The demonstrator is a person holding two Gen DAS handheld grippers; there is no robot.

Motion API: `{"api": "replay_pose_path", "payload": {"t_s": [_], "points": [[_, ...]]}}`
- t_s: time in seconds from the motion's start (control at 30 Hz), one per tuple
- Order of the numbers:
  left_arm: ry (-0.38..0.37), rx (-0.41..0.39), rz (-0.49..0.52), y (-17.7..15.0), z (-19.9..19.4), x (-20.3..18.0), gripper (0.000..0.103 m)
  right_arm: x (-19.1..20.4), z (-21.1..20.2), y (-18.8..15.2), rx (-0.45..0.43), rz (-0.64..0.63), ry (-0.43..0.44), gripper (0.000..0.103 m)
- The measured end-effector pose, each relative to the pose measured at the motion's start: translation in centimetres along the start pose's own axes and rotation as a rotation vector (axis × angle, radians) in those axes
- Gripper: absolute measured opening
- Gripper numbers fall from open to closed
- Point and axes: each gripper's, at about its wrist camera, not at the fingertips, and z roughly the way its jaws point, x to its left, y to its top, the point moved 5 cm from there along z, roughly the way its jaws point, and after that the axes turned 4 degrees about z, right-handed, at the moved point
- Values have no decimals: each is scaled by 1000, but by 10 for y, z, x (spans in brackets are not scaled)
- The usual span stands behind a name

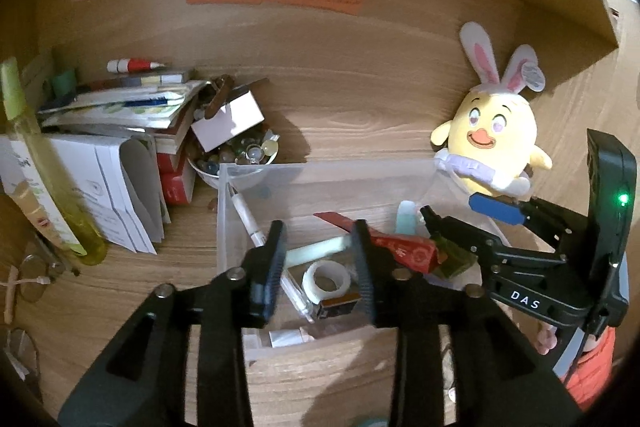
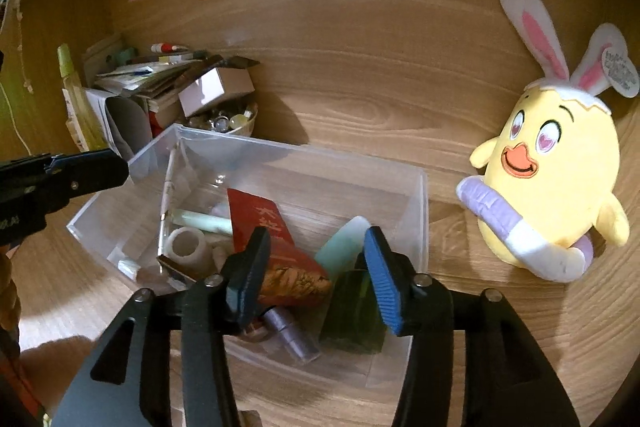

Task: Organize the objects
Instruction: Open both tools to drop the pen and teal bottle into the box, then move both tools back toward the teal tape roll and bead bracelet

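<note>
Red packet (image 2: 276,247) lies lengthwise in clear bin (image 2: 420,211), pointing away; both grippers (image 1: 320,263) (image 2: 316,267) hover released.

Clear plastic bin (image 2: 416,203) sits on wood desk, holding jumble: red packet (image 2: 264,227) tilted across middle, white tape roll (image 2: 188,247), pen (image 1: 248,219) leaning in corner, dark green block (image 2: 352,315), purple tube (image 2: 292,335).

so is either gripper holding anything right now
No. The left gripper and right gripper both stand open over the clear bin, nothing between their fingers.
</note>
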Motion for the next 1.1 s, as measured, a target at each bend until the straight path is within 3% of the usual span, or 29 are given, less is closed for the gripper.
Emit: {"api": "replay_pose_path", "payload": {"t_s": [0.23, 0.3, 0.4, 0.53, 0.73, 1.1], "points": [[31, -38, 39, -6, -24, -8, 64, 9, -23, 0, -39, -21, -5, 60], [35, -37, 42, -9, -28, -9, 77, 10, -29, -2, -47, -27, -10, 64], [33, -38, 38, -16, -37, -11, 85, 11, -39, -5, -62, -30, -25, 69], [47, -40, 54, -28, -47, -15, 89, 12, -54, -11, -80, -27, -38, 76], [43, -29, 62, -45, -58, -19, 94, 12, -71, -25, -87, -17, -41, 76], [31, 44, 51, -84, -54, -19, 94, 6, -83, -64, -45, 27, -46, 76]]}}
